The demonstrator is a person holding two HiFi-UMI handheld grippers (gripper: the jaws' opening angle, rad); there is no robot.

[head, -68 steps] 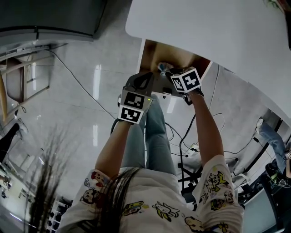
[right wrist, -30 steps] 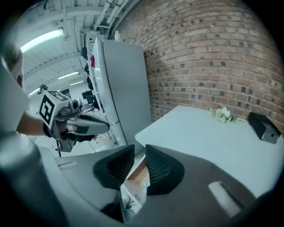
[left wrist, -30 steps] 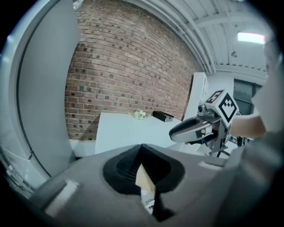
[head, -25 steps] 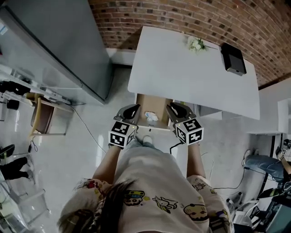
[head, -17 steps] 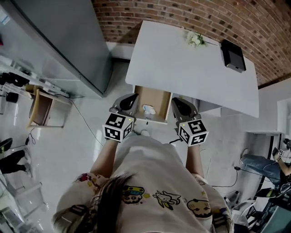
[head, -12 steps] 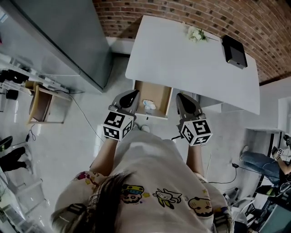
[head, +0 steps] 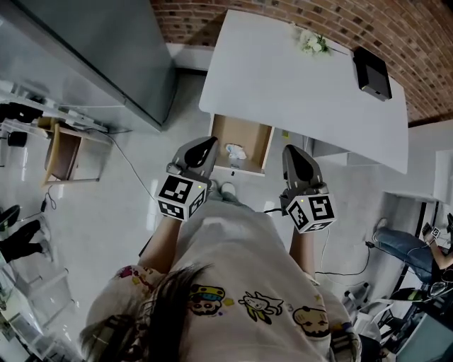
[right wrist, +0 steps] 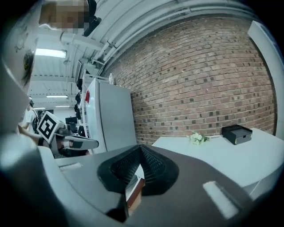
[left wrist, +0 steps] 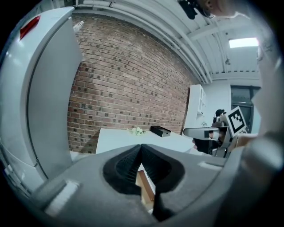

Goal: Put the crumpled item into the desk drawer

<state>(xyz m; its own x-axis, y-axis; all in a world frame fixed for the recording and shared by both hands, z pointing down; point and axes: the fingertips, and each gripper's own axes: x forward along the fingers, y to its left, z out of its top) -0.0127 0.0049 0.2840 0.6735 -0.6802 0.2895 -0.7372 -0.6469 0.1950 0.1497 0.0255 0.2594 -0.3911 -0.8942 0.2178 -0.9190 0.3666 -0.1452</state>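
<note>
The crumpled white item lies inside the open wooden drawer under the front edge of the white desk. My left gripper hangs just left of the drawer front, apart from it, jaws shut on nothing. My right gripper hangs just right of the drawer, also shut and holding nothing. In the left gripper view the left gripper has its pads meeting at the tip, with drawer wood showing below. The right gripper view shows the right gripper the same way.
Small white flowers and a black box sit on the desk's far side, by a brick wall. A tall grey cabinet stands to the left, with a wooden shelf unit beyond. Cables trail on the floor.
Both grippers have drawn back out of the drawer and moved apart to its two sides. The crumpled item stays in the drawer. The head view has risen and backed away.
</note>
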